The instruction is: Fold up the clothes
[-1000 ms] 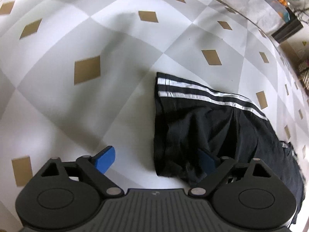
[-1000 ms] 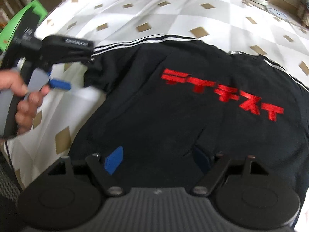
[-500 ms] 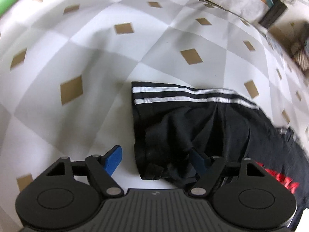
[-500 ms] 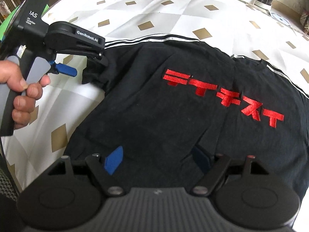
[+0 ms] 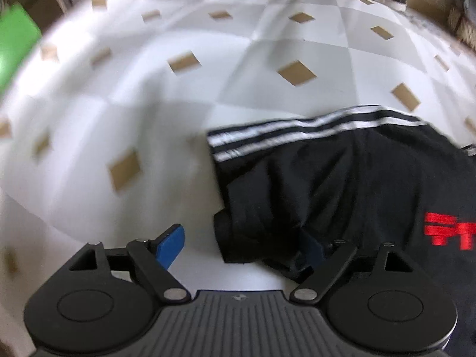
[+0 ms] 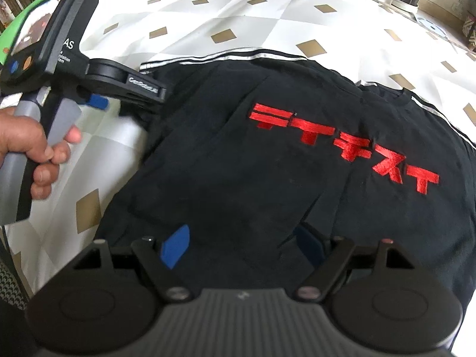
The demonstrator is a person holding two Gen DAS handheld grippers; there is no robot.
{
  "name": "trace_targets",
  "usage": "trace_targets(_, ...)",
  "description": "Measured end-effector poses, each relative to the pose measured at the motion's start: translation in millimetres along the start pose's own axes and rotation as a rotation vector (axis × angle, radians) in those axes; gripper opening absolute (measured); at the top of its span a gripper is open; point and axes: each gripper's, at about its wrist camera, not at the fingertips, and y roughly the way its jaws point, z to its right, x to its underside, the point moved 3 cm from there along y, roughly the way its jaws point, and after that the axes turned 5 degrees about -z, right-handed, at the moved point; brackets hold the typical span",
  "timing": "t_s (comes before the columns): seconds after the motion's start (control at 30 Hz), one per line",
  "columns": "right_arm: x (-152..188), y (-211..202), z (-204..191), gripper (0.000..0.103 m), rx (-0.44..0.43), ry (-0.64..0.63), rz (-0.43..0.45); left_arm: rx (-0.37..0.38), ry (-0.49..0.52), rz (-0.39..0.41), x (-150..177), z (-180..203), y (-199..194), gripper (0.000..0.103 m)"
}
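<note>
Black t-shirt (image 6: pixel 267 172) lies spread face up on the bedspread (image 6: pixel 238 20), red lettering (image 6: pixel 342 142) across the chest; white stripes run along the sleeve (image 5: pixel 267 160) and shoulder edge; sleeve end is rumpled and bunched, not flat; bedspread is white and grey with tan diamonds. My left gripper (image 5: pixel 241 244) sits over that sleeve end, pointing steeply down; its jaws have just been widening after a brief squeeze; one blue pad (image 5: pixel 171 245) stands over bare bedspread, the other is dark against the bunched cloth; sleeve cloth lies between the pads but I see no pinch, so released. From the right wrist view I see the left gripper (image 6: pixel 125 101) from the side, a hand (image 6: pixel 32 148) wrapped around its grey handle. My right gripper (image 6: pixel 241 245) hovers over the lower body of the t-shirt, jaws spread wide, grasping nothing; whether its pads touch the fabric I cannot tell. Green object (image 5: pixel 15 47) at the far left edge, blurred.
</note>
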Motion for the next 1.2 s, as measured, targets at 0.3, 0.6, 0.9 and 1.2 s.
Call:
trace_targets(0.3, 6.8, 11.8, -0.3, 0.079, 0.023, -0.017, -0.048, 0.020, -0.067, -0.016, -4.7, -11.7, 7.8, 0.095)
trace_targets(0.6, 13.3, 15.3, -1.2, 0.079, 0.035, -0.032, -0.065, -0.004, -0.051, -0.017, -12.7, -11.6, 6.8, 0.092)
trace_targets(0.9, 14.9, 10.2, -0.8, 0.079, 0.033, -0.039, -0.053, 0.099, 0.005, -0.017, -2.0, 1.5, -24.0, 0.092)
trace_targets(1.2, 15.7, 3.2, 0.0, 0.079, 0.035, -0.050, -0.036, 0.129, 0.099, -0.089, 28.9, 12.9, -22.7, 0.092)
